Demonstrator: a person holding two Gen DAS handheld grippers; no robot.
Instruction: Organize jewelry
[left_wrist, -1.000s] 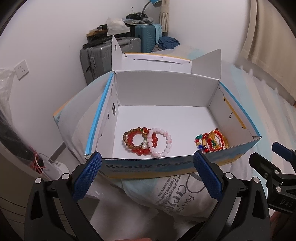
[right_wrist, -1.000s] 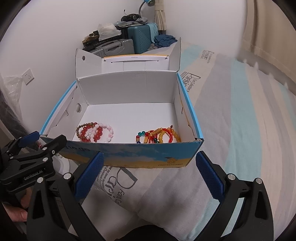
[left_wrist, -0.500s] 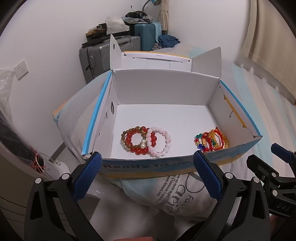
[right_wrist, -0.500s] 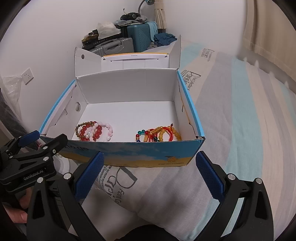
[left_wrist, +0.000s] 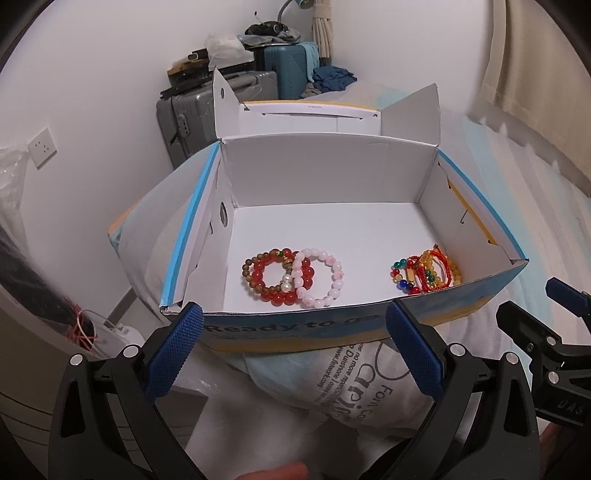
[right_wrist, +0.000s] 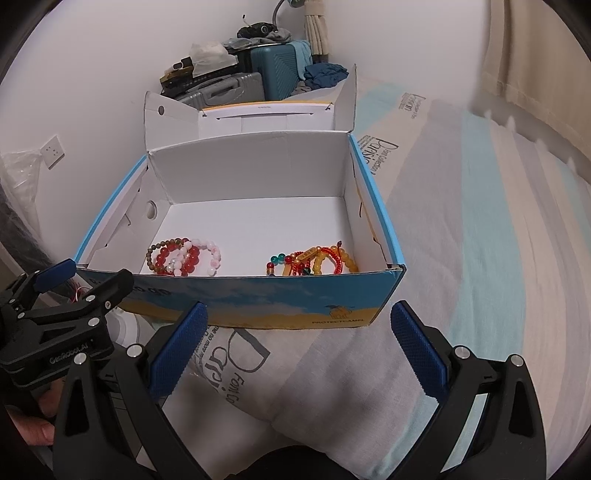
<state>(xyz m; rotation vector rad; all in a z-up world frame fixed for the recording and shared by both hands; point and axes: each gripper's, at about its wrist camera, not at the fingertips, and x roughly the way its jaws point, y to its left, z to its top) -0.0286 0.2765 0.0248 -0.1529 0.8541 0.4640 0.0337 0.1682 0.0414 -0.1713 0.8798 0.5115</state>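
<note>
Both held short of the box (left_wrist: 369, 325) on the bed (right_wrist: 480, 258): left tool (left_wrist: 295, 350) and right tool (right_wrist: 299, 350), each spread wide, gripping nothing. Inside the box, near its front wall, two heaps well apart: red, brown and pink bracelets (left_wrist: 291, 278) overlapping toward the left, a tangle of amber, red and green beads (left_wrist: 424, 273) in the right corner. Lid flaps upright behind. Suitcases (left_wrist: 221, 99) against the far wall.

Both wrist cameras sit near the box (left_wrist: 295, 328), left one at its left and right one rightward, looking down into it toward the far wall, apparently level.
</note>
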